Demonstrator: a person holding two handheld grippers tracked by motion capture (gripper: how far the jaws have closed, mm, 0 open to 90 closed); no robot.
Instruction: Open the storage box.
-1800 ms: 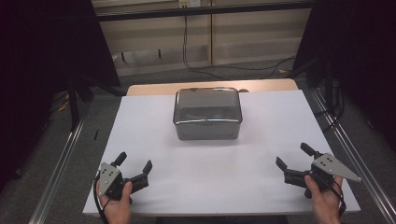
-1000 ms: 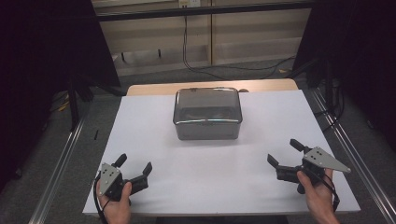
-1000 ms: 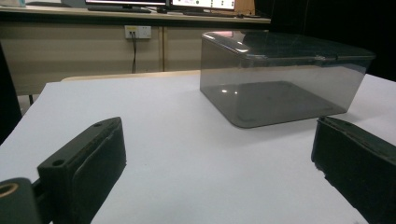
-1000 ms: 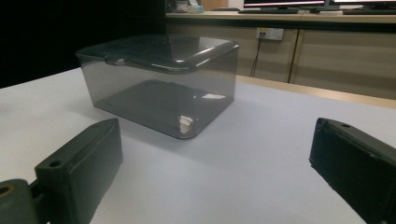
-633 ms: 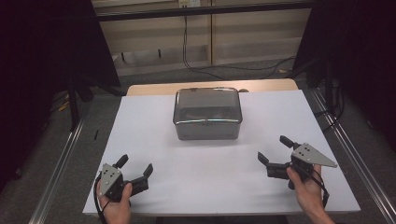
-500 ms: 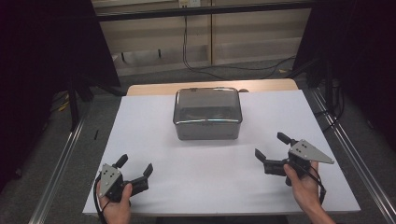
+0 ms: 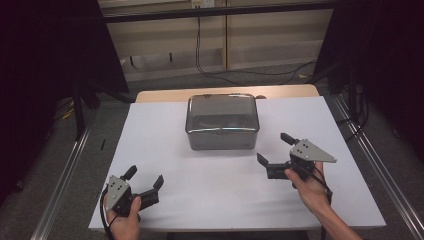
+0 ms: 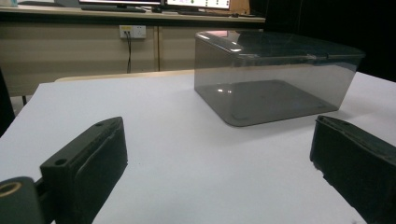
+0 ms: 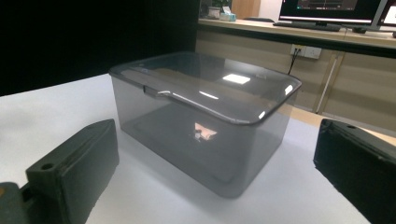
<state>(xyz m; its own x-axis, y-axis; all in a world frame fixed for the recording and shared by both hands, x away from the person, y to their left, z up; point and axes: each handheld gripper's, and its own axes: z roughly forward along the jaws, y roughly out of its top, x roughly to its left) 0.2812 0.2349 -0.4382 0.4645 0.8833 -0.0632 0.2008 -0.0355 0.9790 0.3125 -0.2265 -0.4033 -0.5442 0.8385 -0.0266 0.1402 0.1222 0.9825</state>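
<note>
A lab: black curtains (image 7: 45,60), monitors (image 9: 334,9) on a bench, aluminium rails (image 7: 65,180).

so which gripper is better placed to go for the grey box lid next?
Right, probably. The right gripper sits open beside the lidded box's front right corner, jaws aimed at it. The left gripper is open too, but near the table's front edge.

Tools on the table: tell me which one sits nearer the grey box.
The right tool, at the right of the high view. It sits farther up the white table beside the lidded grey box, while the left tool stays near the table's near edge.
</note>
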